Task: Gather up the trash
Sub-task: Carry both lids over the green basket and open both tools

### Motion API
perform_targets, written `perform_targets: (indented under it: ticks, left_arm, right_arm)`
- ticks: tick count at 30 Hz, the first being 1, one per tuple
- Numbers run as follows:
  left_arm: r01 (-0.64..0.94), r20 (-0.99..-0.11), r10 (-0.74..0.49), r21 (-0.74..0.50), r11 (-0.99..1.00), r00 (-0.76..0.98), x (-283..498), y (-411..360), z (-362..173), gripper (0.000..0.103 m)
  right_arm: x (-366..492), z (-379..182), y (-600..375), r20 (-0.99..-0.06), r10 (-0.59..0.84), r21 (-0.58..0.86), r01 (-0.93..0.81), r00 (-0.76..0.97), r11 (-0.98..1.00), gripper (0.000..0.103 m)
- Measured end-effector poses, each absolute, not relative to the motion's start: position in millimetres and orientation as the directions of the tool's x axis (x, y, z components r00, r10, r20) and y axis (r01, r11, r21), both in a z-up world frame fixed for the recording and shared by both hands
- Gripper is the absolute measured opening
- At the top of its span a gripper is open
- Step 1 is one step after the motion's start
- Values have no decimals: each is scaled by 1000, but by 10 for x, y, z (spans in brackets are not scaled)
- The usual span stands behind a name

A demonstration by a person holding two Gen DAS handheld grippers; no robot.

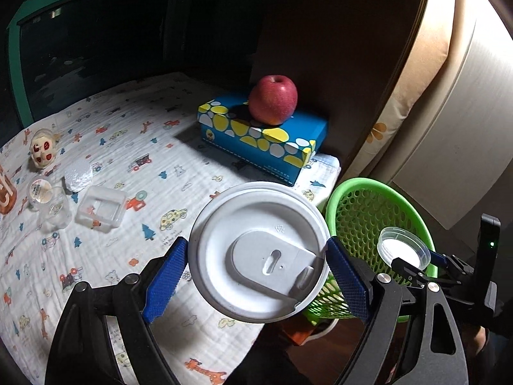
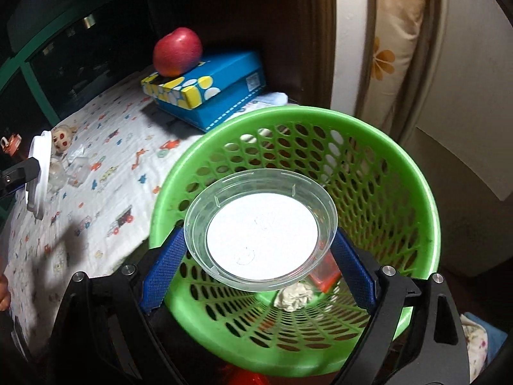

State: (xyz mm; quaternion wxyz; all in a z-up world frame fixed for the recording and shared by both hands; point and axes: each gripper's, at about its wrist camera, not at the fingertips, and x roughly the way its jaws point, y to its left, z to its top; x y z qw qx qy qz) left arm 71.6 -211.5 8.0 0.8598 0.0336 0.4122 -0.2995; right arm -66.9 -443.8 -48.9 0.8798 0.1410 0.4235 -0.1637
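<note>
Left claw [image 1: 256, 256]: we see it spread wide, clamped on a white cup lid [image 1: 259, 253] above the table edge
Right claw [image 2: 259, 240]: wide, gripping a clear plastic lid [image 2: 261, 229] over the green mesh basket [image 2: 416, 173]; crumpled paper [image 2: 293, 295] lies inside
Writing: none we can read; tissue box [image 1: 256, 134] carries an apple [image 1: 272, 99]

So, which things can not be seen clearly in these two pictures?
- Right wrist view: the orange item in the green basket is mostly hidden by the clear plastic lid.
- Left wrist view: the cup below the white cup lid is hidden by that lid.
- Left wrist view: the orange object is cut off by the left edge.
- Both views: the background is too dark.
</note>
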Motion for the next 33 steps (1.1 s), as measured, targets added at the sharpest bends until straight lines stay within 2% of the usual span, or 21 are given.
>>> perform_targets:
  ticks: [11, 20, 33]
  left_arm:
    - [614, -750, -506, -171, 771, 426, 619, -2632, 37, 83]
    - [681, -774, -527, -175, 711, 352, 555, -3121, -49, 84]
    - [753, -831, -518, -208, 624, 200, 479, -3952, -408, 84]
  right_arm:
    - [-842, -538, -4778, -789, -218, 111, 483, 574, 869, 90]
    - [-1156, -305, -4866, -742, -244, 144, 504, 625, 852, 90]
    - [-1540, -224, -4974, -713, -274, 175, 543, 645, 822, 90]
